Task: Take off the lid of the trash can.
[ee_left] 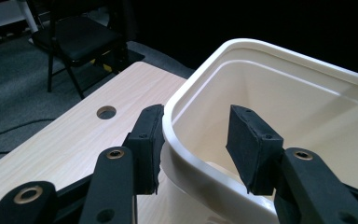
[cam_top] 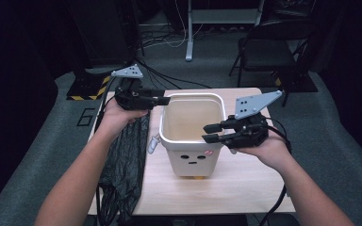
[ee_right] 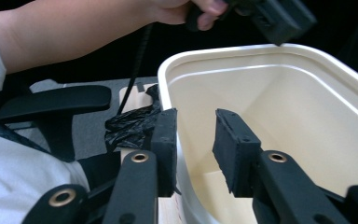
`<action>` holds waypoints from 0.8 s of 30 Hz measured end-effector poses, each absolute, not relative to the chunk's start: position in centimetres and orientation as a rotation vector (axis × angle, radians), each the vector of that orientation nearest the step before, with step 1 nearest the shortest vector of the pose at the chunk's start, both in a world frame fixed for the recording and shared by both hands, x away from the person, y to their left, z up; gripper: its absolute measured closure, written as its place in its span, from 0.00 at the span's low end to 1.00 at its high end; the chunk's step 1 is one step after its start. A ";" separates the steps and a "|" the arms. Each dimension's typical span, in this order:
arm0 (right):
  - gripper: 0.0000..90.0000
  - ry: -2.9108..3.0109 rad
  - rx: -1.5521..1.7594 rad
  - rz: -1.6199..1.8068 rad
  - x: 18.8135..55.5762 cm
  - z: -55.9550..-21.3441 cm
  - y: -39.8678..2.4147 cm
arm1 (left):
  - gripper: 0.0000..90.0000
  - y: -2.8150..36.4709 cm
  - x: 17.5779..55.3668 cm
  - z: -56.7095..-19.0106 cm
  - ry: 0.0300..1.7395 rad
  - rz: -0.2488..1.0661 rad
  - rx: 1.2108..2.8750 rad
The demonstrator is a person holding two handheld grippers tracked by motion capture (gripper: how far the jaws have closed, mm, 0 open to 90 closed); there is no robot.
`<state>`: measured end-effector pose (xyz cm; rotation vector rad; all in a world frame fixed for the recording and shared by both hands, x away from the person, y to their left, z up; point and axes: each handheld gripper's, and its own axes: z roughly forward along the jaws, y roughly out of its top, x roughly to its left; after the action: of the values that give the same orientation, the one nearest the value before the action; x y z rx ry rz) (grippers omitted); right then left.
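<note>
We note the cream bin at frame centre of the high view, on the table. Each gripper straddles a rim: left gripper at the bin's upper-left corner, right gripper at its right edge. Both sets of jaws stand partly open, outer pad touching or nearly touching the wall, inner pad clear; nothing clamped yet. Black bag lies left of the bin.

A lab-like recording room: dark surrounds, floor cables, folding chair, hazard-striped stand base, grey carpet.
</note>
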<state>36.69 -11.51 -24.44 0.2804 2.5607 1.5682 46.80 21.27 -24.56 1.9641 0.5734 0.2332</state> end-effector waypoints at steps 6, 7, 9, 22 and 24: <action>0.81 2.608 0.219 1.557 36.6 -24.8 -9.4 | 0.65 21.0 47.2 -25.0 0.586 0.254 2.001; 0.82 2.612 0.213 1.556 36.6 -24.9 -9.2 | 0.65 20.9 47.3 -25.0 0.580 0.263 2.013; 0.82 2.629 0.199 1.545 36.6 -25.0 -8.6 | 0.66 20.7 47.3 -25.1 0.579 0.264 2.017; 0.86 2.687 0.157 1.501 37.2 -25.1 -6.3 | 0.70 19.9 47.9 -25.6 0.566 0.257 2.033; 0.88 2.693 0.159 1.484 37.2 -25.1 -6.1 | 0.71 19.9 48.0 -25.6 0.566 0.254 2.031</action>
<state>37.25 -6.07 -25.12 0.1588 2.6930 1.4839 48.01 19.90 -25.60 2.0312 0.5664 0.2540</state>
